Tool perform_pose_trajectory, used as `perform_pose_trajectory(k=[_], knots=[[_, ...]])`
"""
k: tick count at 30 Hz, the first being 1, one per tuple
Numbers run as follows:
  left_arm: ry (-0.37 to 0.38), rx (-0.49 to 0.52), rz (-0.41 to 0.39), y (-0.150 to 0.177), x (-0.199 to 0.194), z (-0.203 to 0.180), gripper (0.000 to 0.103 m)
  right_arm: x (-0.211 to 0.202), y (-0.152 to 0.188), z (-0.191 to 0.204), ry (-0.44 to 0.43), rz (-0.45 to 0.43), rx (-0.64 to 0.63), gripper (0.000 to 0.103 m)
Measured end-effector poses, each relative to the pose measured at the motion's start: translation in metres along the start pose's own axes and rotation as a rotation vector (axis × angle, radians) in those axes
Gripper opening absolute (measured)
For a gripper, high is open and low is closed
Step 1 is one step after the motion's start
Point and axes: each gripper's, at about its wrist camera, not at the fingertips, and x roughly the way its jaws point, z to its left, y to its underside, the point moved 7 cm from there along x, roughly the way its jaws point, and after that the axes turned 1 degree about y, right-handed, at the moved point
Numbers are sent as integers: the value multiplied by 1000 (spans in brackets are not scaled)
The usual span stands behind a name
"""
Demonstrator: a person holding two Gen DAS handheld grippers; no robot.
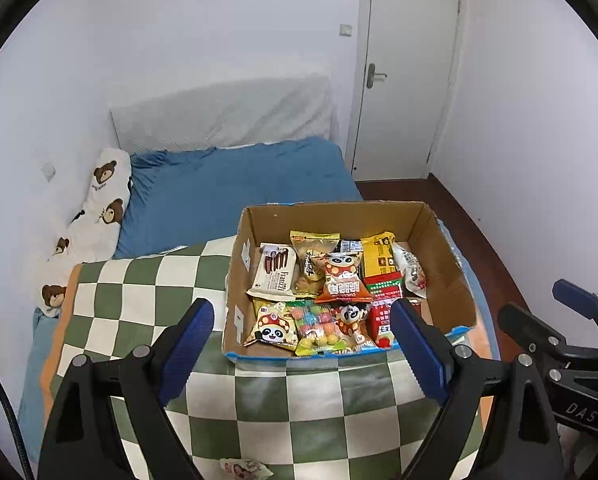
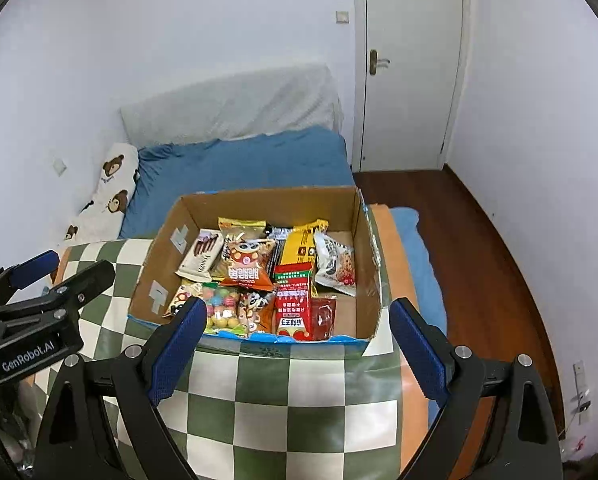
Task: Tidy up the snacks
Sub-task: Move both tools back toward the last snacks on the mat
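Observation:
An open cardboard box (image 1: 443,252) (image 2: 365,264) sits on a green-and-white checkered cloth (image 1: 299,408) (image 2: 283,400) and holds several snack packets: a white Franzzi packet (image 1: 273,272) (image 2: 201,258), an orange panda packet (image 1: 341,280) (image 2: 249,266), a bag of coloured candy balls (image 1: 317,326) (image 2: 221,308), a red packet (image 2: 295,308). One small packet (image 1: 245,469) lies on the cloth outside the box, near me. My left gripper (image 1: 305,350) is open and empty just in front of the box. My right gripper (image 2: 299,346) is open and empty, also in front of it.
The cloth covers a raised surface at the foot of a bed with a blue sheet (image 1: 239,188) and a bear-print pillow (image 1: 95,216). A white door (image 1: 407,80) and dark wood floor (image 2: 483,248) lie to the right. Each gripper shows in the other's view (image 1: 571,344) (image 2: 39,300).

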Motion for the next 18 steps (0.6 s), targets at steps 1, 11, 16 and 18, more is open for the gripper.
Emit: perform_pose_trajectory(k=[1, 11, 16, 18], knots=[[3, -1, 1, 2, -4, -1, 90, -6, 1, 1, -1, -8, 0, 95], [33, -26, 40, 23, -15, 1, 90, -34, 14, 12, -57, -13, 21, 96], [87, -56, 118, 55, -8, 8, 103, -19, 51, 11, -138, 121, 91, 100], [83, -69, 162, 76, 0, 14, 103, -4, 82, 8, -154, 211, 122, 100]])
